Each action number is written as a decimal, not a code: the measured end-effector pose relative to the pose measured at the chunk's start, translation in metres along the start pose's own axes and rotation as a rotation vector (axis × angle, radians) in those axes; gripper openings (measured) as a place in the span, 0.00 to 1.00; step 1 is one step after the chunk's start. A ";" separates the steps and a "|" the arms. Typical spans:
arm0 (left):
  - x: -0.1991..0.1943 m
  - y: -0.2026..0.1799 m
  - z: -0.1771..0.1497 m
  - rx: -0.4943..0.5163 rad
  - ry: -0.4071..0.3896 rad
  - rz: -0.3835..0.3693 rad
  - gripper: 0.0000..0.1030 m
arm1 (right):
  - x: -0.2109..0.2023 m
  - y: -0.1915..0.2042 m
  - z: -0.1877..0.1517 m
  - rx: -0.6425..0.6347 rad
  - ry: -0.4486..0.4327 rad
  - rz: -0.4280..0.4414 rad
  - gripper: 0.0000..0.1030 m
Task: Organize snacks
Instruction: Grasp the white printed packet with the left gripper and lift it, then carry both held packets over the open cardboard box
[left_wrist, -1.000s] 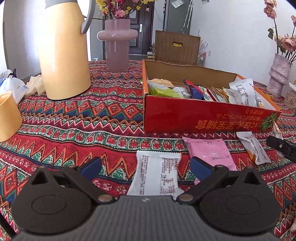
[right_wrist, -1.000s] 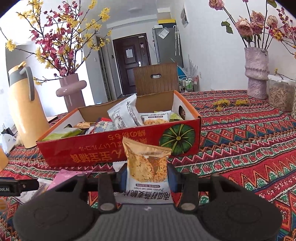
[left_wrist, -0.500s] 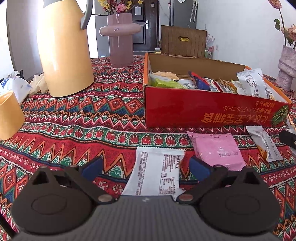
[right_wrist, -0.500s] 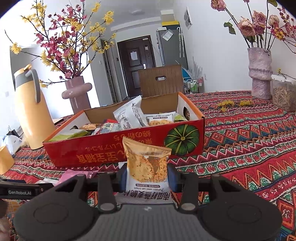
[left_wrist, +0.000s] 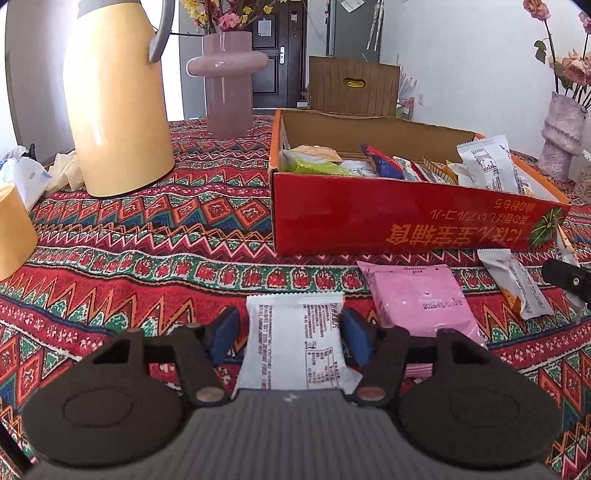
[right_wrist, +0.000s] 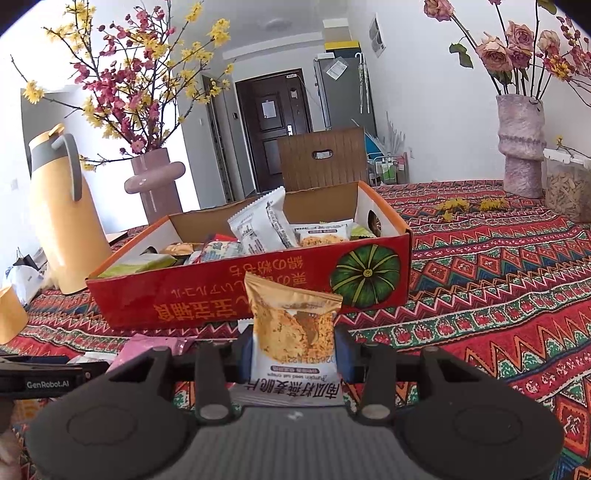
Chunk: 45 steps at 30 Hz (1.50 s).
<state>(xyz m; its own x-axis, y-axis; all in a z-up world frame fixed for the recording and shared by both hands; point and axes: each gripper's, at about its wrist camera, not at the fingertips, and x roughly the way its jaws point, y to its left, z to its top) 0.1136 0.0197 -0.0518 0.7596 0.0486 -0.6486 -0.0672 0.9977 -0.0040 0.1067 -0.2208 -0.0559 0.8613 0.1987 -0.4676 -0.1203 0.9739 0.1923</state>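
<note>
A red cardboard box (left_wrist: 406, 221) holding several snack packets stands on the patterned tablecloth; it also shows in the right wrist view (right_wrist: 207, 295). My left gripper (left_wrist: 290, 338) has closed in on a white snack packet (left_wrist: 295, 347) lying on the cloth; its blue pads (left_wrist: 223, 332) sit at the packet's two sides. My right gripper (right_wrist: 293, 352) is shut on an orange crisp packet (right_wrist: 293, 325) and holds it upright in front of the box. A pink packet (left_wrist: 421, 299) and a slim white packet (left_wrist: 517, 284) lie in front of the box.
A tall yellow thermos (left_wrist: 114, 96) and a pink vase (left_wrist: 229, 85) stand left of the box. An orange cup (left_wrist: 11, 229) is at the far left. A textured vase (right_wrist: 521, 144) and a clear jar (right_wrist: 569, 188) stand at the right. A wooden chair (right_wrist: 325, 158) is behind the table.
My left gripper's jaws have narrowed from wide open to the sides of the white packet. My right gripper has risen slightly with the orange packet still in it.
</note>
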 end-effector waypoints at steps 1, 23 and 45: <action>-0.001 0.000 0.000 -0.002 -0.003 -0.004 0.55 | 0.000 0.000 0.000 0.000 0.000 0.000 0.41; -0.024 0.005 0.006 -0.026 -0.102 -0.020 0.47 | -0.008 0.001 0.003 -0.006 -0.038 -0.012 0.41; -0.059 -0.006 0.059 -0.006 -0.259 -0.050 0.46 | -0.018 0.007 0.051 -0.045 -0.145 -0.011 0.41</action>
<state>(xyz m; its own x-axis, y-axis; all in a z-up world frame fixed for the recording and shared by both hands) 0.1072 0.0136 0.0309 0.9025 0.0100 -0.4307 -0.0284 0.9989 -0.0363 0.1156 -0.2227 -0.0019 0.9244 0.1736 -0.3397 -0.1300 0.9805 0.1474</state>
